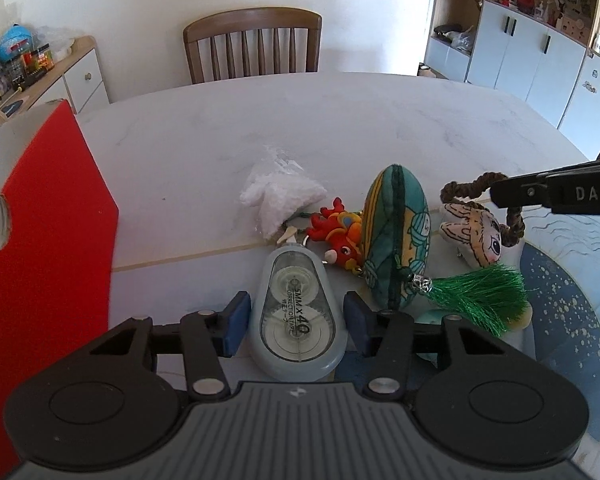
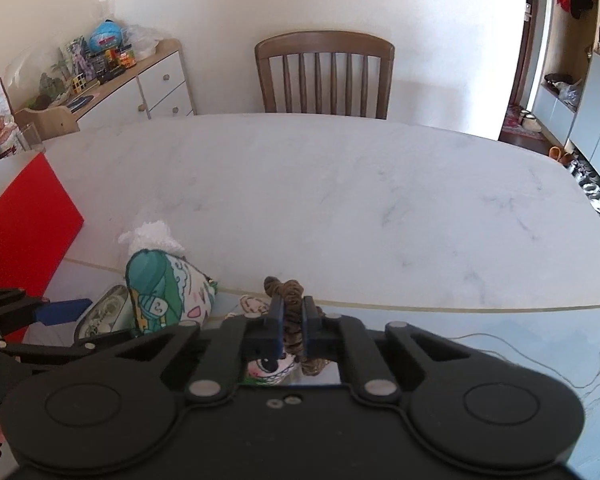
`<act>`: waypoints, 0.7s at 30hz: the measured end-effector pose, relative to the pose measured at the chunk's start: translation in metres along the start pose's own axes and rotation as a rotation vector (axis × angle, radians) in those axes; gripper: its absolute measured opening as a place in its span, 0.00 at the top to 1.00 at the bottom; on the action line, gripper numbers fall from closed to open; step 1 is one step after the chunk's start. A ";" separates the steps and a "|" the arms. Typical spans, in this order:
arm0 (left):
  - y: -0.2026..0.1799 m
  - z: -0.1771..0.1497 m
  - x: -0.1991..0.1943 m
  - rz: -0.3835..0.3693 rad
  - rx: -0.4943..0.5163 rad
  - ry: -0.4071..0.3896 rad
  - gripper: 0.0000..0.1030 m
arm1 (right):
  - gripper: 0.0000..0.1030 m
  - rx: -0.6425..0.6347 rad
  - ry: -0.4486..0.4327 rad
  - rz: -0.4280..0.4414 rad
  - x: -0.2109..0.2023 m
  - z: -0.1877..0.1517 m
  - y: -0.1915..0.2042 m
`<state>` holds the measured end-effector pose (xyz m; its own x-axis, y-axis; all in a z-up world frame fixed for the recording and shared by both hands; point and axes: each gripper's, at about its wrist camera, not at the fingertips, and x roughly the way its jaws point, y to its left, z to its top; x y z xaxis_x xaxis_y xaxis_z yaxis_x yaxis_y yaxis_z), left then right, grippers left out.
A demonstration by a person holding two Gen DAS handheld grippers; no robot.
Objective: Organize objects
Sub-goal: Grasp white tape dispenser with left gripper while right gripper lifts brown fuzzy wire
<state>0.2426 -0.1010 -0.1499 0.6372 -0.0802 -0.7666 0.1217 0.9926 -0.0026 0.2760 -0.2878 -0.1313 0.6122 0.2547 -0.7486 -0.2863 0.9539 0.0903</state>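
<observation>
Correction tape dispenser (image 1: pixel 298 312), a pale blue-grey teardrop of plastic with clear windows over two white reels, lies flat on the white marble table (image 1: pixel 340 128) directly between the blue pads of the left gripper (image 1: pixel 298 318). The jaws stand close on either flank; a thin gap seems to remain on each side, though the fisheye makes that hard to judge. Just right of the dispenser stands one green oval fabric pouch (image 1: pixel 396 236) with a green tassel (image 1: pixel 480 296). Just beyond the dispenser's tip lies one red-and-orange plush dragon charm (image 1: pixel 340 236), touching the pouch. Right of the pouch is one cream fabric doll head (image 1: pixel 474 236) with a drawn face and a braided brown cord loop (image 1: pixel 466 188); the right gripper (image 2: pixel 292 312) has its jaws pressed together on that cord. Further beyond the dispenser sits one crumpled white tissue (image 1: pixel 278 196). Left of the dispenser rises one red-and-white cardboard box (image 1: pixel 48 216). Well beyond it all, at the table's far edge, stands one brown wooden slat-back chair (image 1: pixel 252 44).
</observation>
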 end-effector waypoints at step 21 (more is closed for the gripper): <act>0.012 0.002 -0.063 -0.064 -0.075 -0.059 0.52 | 0.94 0.043 -0.060 0.063 -0.090 -0.003 0.004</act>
<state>0.2050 -0.0845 -0.1005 0.6736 -0.1469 -0.7243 0.1082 0.9891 -0.1000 0.2171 -0.3077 -0.0657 0.6377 0.3224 -0.6996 -0.2944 0.9413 0.1655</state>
